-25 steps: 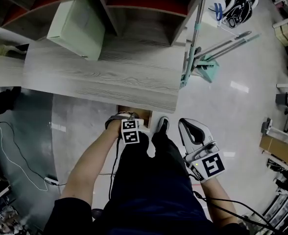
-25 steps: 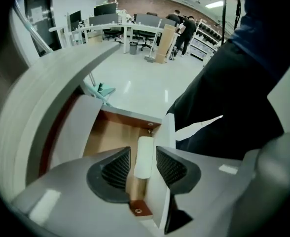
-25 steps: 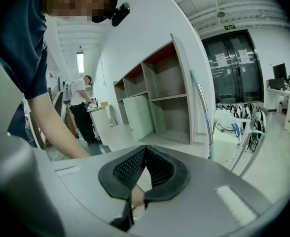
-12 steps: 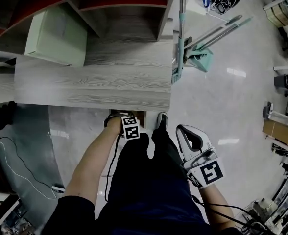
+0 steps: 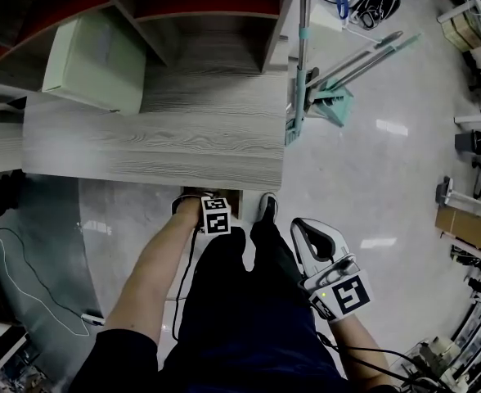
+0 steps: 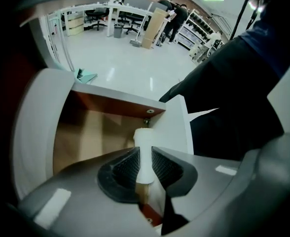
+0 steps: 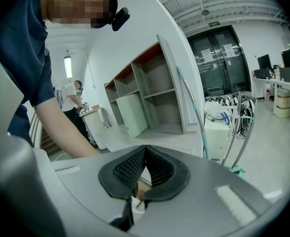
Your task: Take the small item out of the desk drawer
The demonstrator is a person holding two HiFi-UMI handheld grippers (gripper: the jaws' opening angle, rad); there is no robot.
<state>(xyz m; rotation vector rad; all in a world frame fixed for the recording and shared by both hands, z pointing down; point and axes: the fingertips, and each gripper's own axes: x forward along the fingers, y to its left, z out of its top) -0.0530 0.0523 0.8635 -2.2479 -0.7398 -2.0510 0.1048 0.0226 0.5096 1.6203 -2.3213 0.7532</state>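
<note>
The drawer stands pulled out under the desk's front edge, with a brown wooden inside and white walls. A small white item stands upright in it, between the pads of my left gripper. The jaws are closing and both pads touch the item's sides. In the head view only the left gripper's marker cube shows, at the drawer; its jaws are hidden there. My right gripper hangs shut beside the person's right leg, away from the drawer, with nothing in it.
The grey wood-grain desk fills the upper middle, with a pale green box and open shelves behind it. A teal broom and dustpan lean at its right end. A white cable lies on the floor at left.
The head view has shifted a little. My left gripper stays at the drawer under the desk edge. My right gripper has drifted slightly lower, towards the person.
</note>
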